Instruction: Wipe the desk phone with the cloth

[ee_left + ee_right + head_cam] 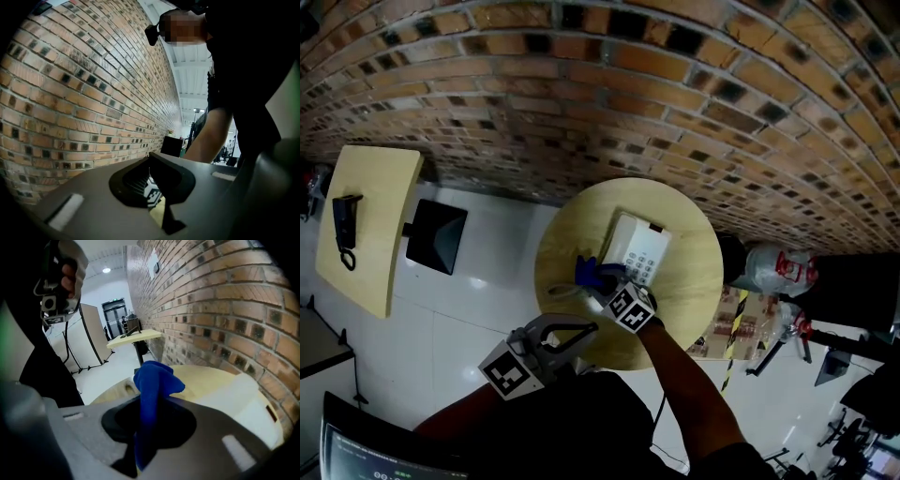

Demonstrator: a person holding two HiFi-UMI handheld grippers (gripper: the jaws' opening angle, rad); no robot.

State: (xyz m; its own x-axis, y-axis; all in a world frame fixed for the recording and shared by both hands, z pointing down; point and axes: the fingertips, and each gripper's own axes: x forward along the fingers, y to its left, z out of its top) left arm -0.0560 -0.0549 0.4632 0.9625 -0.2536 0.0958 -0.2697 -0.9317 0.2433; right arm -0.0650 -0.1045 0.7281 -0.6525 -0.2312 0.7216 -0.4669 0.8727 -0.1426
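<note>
A white desk phone (633,246) with a grey keypad lies on the round wooden table (694,281), near the brick wall. My right gripper (602,281) is shut on a blue cloth (591,273), which hangs bunched at the phone's near-left corner. In the right gripper view the cloth (154,380) stands up out of the right gripper (151,401), with the phone (248,399) just right of it on the table (206,376). My left gripper (587,328) hovers at the table's near edge, close to my body. Seen in its own view, the left gripper (151,161) is shut and holds nothing.
The brick wall (609,103) runs behind the table. A rectangular wooden table (375,244) at the left carries a black handset (344,225), with a black chair (438,234) beside it. Bags and a box (769,272) sit on the floor at the right.
</note>
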